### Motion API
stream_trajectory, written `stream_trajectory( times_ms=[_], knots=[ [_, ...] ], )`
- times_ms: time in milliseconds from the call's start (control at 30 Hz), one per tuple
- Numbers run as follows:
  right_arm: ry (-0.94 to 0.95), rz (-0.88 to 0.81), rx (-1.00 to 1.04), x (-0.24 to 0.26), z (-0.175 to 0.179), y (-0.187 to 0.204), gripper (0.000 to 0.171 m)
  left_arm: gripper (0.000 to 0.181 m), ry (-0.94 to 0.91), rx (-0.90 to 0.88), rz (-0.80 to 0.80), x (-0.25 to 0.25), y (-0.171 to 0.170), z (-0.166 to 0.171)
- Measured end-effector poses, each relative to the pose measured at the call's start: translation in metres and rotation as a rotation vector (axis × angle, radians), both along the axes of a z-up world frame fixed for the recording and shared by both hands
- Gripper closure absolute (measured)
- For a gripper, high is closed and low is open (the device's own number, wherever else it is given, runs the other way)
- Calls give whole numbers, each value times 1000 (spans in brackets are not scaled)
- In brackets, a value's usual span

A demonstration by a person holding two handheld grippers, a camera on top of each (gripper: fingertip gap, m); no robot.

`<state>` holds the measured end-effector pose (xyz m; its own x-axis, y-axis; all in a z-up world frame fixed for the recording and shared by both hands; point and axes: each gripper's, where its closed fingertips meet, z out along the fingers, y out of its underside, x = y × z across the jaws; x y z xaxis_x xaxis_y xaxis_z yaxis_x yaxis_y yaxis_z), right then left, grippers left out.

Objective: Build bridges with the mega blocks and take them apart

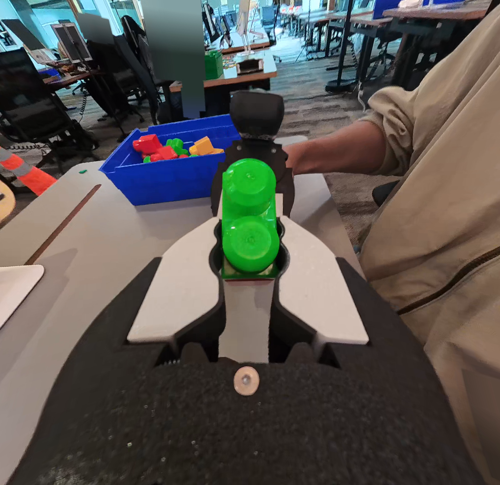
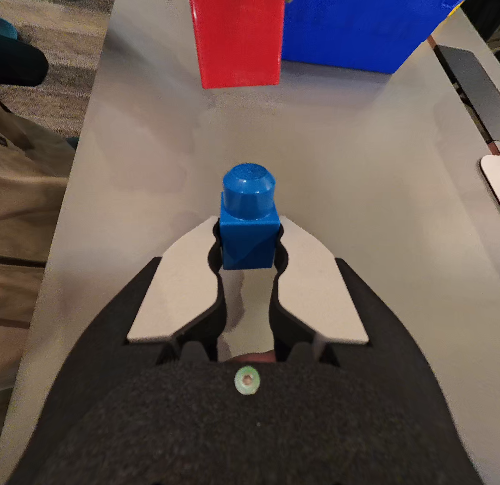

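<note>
A green two-stud block (image 1: 249,223) is gripped between the fingertips of the left claw (image 1: 249,244), its studs turned toward the camera, and a thin red edge is seen just beneath it. The block is held above the grey bench (image 1: 108,228). Beyond it a blue bin (image 1: 167,179) is set on the bench, in which red, green and orange blocks (image 1: 173,148) are heaped. Directly behind the green block, the right claw is partly seen (image 1: 253,152), carried by a person's arm in a beige sleeve (image 1: 384,131).

In the right wrist view, a small blue single-stud block (image 2: 247,228) is clamped in the right claw (image 2: 248,244), stud pointing away from the camera, over the bench. Farther ahead a red block (image 2: 238,36) is seen, cut off by the top edge, with the blue bin (image 2: 357,25) just beside it.
</note>
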<state>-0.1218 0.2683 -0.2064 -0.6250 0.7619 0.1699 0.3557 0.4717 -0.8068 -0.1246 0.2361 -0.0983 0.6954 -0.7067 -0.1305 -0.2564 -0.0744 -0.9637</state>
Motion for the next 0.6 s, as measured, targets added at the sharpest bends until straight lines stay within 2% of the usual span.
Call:
stream_trajectory(
  times_ms=[167, 267, 367, 433, 600],
  knots=[
    [61, -61, 4, -5, 15, 9, 135, 145, 1, -11, 71, -12, 5, 0],
    [153, -200, 20, -6, 35, 24, 135, 145, -21, -38, 243, -35, 13, -4],
    [255, -479, 34, -4, 50, 53, 135, 145, -67, -45, 505, -61, 14, -14],
    [287, -652, -13, 4, 52, 67, 135, 145, -62, -53, 741, -83, 10, -28],
    [408, -1005, -179, 29, 44, 88, 135, 145, -83, -124, 1138, -114, -18, -69]
  ],
)
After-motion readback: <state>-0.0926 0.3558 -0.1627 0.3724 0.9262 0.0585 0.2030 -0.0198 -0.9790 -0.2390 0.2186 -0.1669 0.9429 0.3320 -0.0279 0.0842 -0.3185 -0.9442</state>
